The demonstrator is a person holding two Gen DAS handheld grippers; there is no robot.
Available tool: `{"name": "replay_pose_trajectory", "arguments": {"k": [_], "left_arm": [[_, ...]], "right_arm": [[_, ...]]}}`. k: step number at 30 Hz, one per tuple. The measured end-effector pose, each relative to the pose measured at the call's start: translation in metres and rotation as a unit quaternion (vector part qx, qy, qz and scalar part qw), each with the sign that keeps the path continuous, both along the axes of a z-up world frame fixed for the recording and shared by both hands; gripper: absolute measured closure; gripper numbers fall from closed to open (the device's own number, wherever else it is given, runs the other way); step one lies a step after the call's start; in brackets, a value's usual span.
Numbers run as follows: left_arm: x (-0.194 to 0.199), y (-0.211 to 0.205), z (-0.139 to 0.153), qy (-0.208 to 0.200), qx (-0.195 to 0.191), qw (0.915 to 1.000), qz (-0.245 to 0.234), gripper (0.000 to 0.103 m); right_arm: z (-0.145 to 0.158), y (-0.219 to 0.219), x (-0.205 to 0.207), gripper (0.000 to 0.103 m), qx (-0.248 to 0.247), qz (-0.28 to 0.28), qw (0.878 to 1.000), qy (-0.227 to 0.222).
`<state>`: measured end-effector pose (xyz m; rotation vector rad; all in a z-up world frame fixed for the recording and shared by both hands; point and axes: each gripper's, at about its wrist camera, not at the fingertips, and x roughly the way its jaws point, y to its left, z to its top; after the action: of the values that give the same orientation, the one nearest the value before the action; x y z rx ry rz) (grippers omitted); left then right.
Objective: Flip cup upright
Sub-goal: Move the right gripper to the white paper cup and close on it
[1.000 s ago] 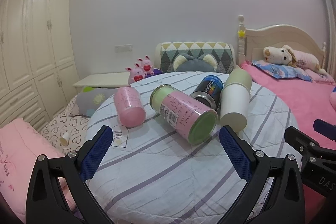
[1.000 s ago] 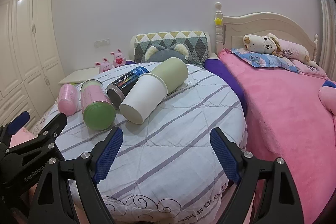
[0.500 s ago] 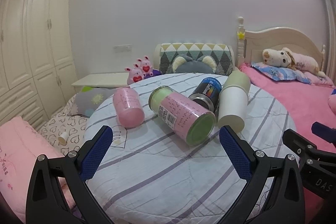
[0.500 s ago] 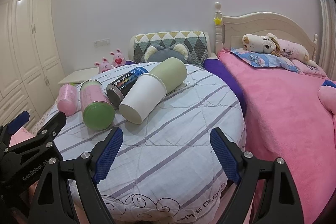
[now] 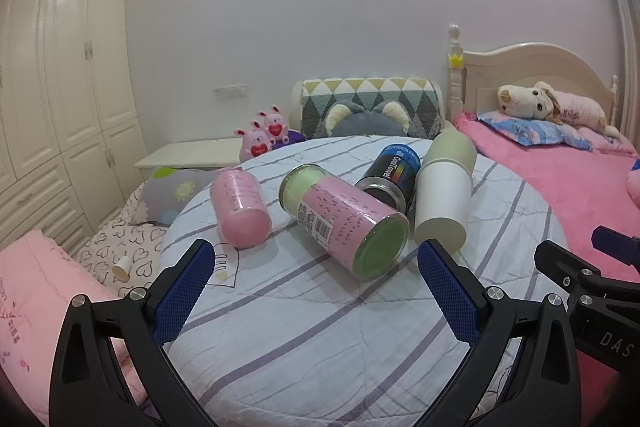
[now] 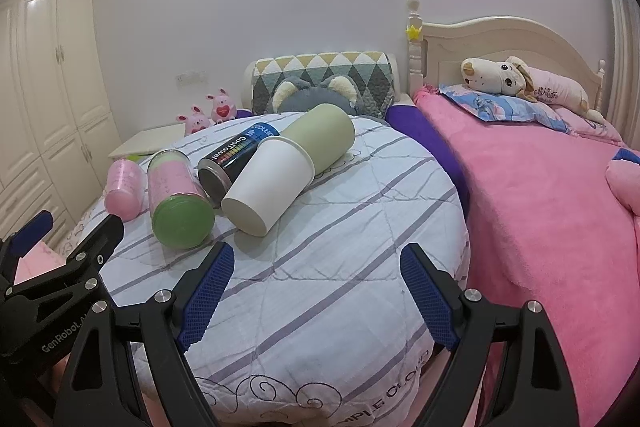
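Observation:
A white paper cup (image 5: 442, 203) (image 6: 270, 185) lies on its side on the round striped table (image 5: 320, 339) (image 6: 320, 287), base toward me. Beside it lie a sage green tumbler (image 5: 452, 151) (image 6: 324, 141), a black can (image 5: 390, 173) (image 6: 236, 157), a pink-and-green canister (image 5: 346, 221) (image 6: 178, 201) and a pink cup (image 5: 238, 205) (image 6: 124, 187). My left gripper (image 5: 316, 291) is open and empty, in front of the canister. My right gripper (image 6: 318, 291) is open and empty, in front of and to the right of the white cup.
A pink bed (image 6: 552, 211) with a plush dog (image 6: 516, 79) lies to the right. A patterned cushion (image 5: 370, 107) and pink plush rabbits (image 5: 266, 135) sit behind the table. White wardrobes (image 5: 60, 87) stand at the left. Pink bedding (image 5: 36, 287) lies lower left.
The left view has crept slightly toward the table; the lying containers sit a little lower and nearer. The right view has barely changed. Both grippers remain open.

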<state>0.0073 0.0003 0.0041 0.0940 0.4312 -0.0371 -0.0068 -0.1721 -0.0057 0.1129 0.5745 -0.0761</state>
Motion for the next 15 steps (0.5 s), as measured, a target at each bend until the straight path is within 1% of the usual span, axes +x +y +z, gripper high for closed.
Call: {"name": "replay_pose_trajectory", "arguments": {"k": [3,5,9,15], "left_arm": [[0.004,-0.001,-0.001,-0.002,0.001,1.0000,0.001,0.000],[0.010,-0.001,-0.002,0.006,0.002,1.0000,-0.003,0.000],[0.020,0.000,-0.004,0.014,0.008,0.9998,-0.006,0.000],[0.041,0.003,-0.004,0.019,0.030,0.9991,-0.024,0.000]], "right_arm": [[-0.001,-0.001,0.005,0.016,0.004,-0.003,1.000,0.007],[-0.001,-0.001,0.008,0.016,0.011,-0.006,1.000,0.012],[-0.005,-0.001,0.021,0.016,0.022,-0.014,0.999,0.036],[-0.003,0.005,0.045,0.016,0.028,-0.023,0.998,0.060]]}}
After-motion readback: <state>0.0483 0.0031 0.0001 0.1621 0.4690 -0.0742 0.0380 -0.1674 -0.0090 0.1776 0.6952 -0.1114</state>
